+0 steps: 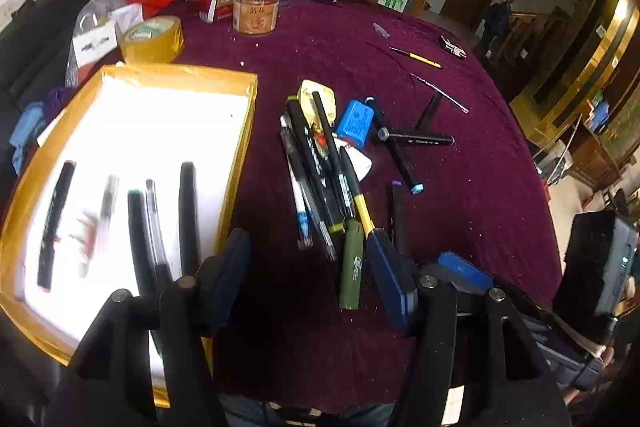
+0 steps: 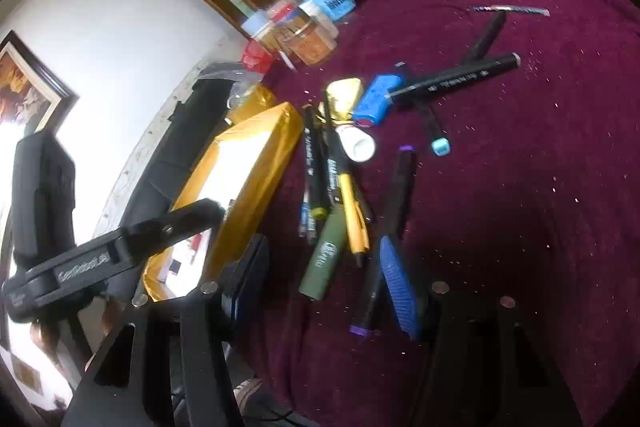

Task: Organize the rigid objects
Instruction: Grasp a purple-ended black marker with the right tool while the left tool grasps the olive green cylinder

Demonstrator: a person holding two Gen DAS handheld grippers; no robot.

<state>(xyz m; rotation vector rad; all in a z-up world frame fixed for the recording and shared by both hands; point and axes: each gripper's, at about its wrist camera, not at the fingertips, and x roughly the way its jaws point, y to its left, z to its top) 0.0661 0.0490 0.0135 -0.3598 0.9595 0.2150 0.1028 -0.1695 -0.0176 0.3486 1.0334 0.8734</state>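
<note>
A gold box [image 1: 244, 131] with a white floor holds several pens [image 1: 188, 211] laid side by side. My left gripper [image 1: 308, 279] hangs open over the box's right wall and the purple cloth, gripping nothing. A heap of pens [image 1: 316, 171] lies just ahead of it, with a green lighter [image 1: 352, 267] at its near end. My right gripper [image 2: 324, 287] is open above that green lighter [image 2: 324, 255]. A purple-capped marker [image 2: 396, 195] lies under its right finger. Neither gripper touches anything.
A blue block [image 1: 354, 123] and a yellow item [image 1: 316, 95] lie behind the heap, and crossed black markers [image 1: 416, 139] to its right. A tape roll [image 1: 152, 39], jars [image 1: 256, 7] and red packs crowd the far side. A yellow pen [image 1: 420, 58] lies farther off.
</note>
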